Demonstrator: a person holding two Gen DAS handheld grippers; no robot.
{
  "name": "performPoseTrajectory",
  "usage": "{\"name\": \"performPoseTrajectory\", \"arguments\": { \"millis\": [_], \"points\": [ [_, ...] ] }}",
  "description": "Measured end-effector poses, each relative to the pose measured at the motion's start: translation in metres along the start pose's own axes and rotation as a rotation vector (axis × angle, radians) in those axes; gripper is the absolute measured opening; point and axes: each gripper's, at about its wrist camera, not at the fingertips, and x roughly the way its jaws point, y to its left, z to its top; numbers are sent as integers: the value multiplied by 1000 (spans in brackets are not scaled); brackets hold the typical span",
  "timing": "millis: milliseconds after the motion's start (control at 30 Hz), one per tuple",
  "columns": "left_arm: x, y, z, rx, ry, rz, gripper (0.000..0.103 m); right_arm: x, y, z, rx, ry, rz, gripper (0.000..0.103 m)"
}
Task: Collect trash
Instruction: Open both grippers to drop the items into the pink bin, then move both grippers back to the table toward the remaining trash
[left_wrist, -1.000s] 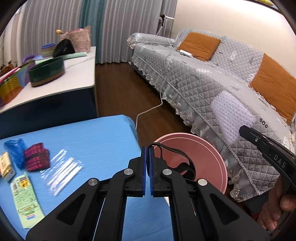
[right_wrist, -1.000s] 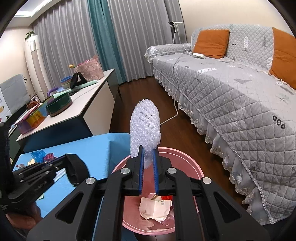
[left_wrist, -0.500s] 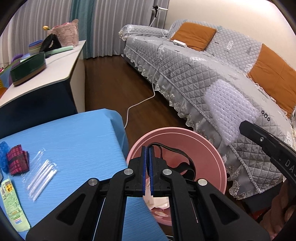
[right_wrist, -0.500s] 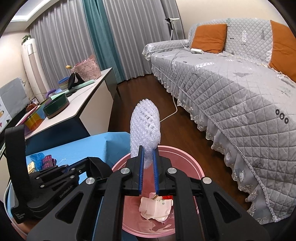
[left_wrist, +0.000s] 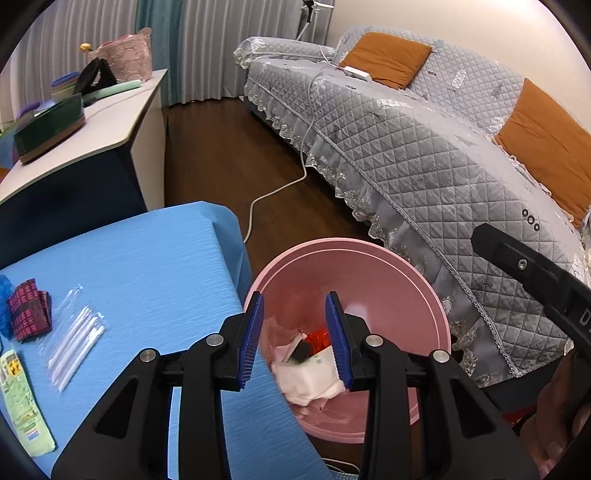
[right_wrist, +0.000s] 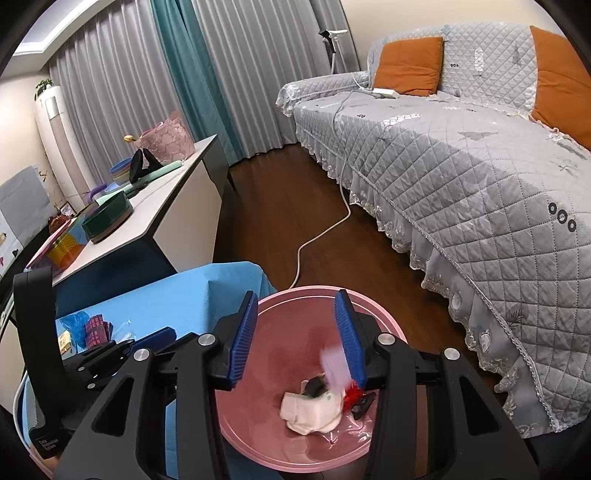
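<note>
A pink bin (left_wrist: 369, 254) stands on the floor between the blue table (left_wrist: 147, 266) and the sofa. My left gripper (left_wrist: 294, 314) hangs over it, jaws opening, nothing between them. A black strap (left_wrist: 300, 353) lies below on crumpled white paper (left_wrist: 310, 380). My right gripper (right_wrist: 296, 321) also hovers over the bin (right_wrist: 295, 290), jaws opening. A blurred piece of bubble wrap (right_wrist: 334, 365) falls free beside its right pad, above the paper (right_wrist: 310, 410). On the table lie a clear bag of straws (left_wrist: 74, 343), a red patterned wrapper (left_wrist: 27, 314) and a green packet (left_wrist: 22, 406).
A grey quilted sofa (left_wrist: 424, 155) with orange cushions runs along the right. A white cable (left_wrist: 273, 192) trails over the dark wood floor behind the bin. A white desk (left_wrist: 92, 136) with boxes and bags stands at the back left.
Both grippers went from shut to open. The black strap left the left jaws and lies in the bin. The bubble wrap slipped out of the right jaws and is dropping. The left gripper moved over the bin.
</note>
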Motion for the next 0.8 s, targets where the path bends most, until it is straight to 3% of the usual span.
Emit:
{"name": "performPoseTrajectory", "arguments": {
  "millis": [467, 800],
  "points": [
    [-52, 29, -2, -25, -75, 35, 35, -6, 11, 3, 7, -31, 5, 44],
    [-105, 73, -15, -67, -131, 76, 35, -12, 36, -3, 1, -34, 36, 44]
  ]
}}
